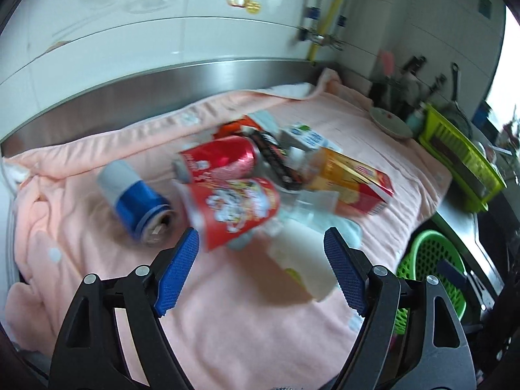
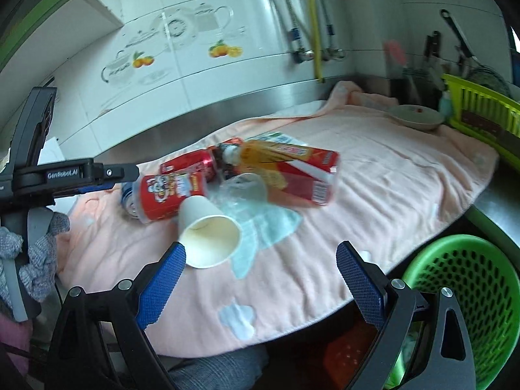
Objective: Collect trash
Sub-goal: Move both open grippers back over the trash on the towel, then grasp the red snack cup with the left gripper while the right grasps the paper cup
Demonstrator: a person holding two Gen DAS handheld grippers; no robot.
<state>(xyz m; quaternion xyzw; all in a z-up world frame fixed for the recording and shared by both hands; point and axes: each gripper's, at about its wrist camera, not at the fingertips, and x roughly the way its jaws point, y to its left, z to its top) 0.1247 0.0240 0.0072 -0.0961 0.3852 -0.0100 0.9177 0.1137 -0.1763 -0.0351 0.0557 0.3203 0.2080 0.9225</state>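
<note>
Both tools, left tool point(image 1: 261, 243) and right tool point(image 2: 261, 256), gape wide, holding nothing above the paper cup point(image 2: 208, 237).

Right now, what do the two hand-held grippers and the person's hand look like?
Each hand-held gripper, left and right, has black angular arms with silver rivets and blue textured pads. The left's side reads "GenRobot.AI" in white. A grey knit glove covers the hand holding it.

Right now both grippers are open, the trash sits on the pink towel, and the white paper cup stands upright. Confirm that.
Not quite. The white paper cup lies on its side, its open mouth facing the right gripper, as the right wrist view shows. The rest holds: both the right and the left gripper are open, and the trash sits on the pink towel.
</note>
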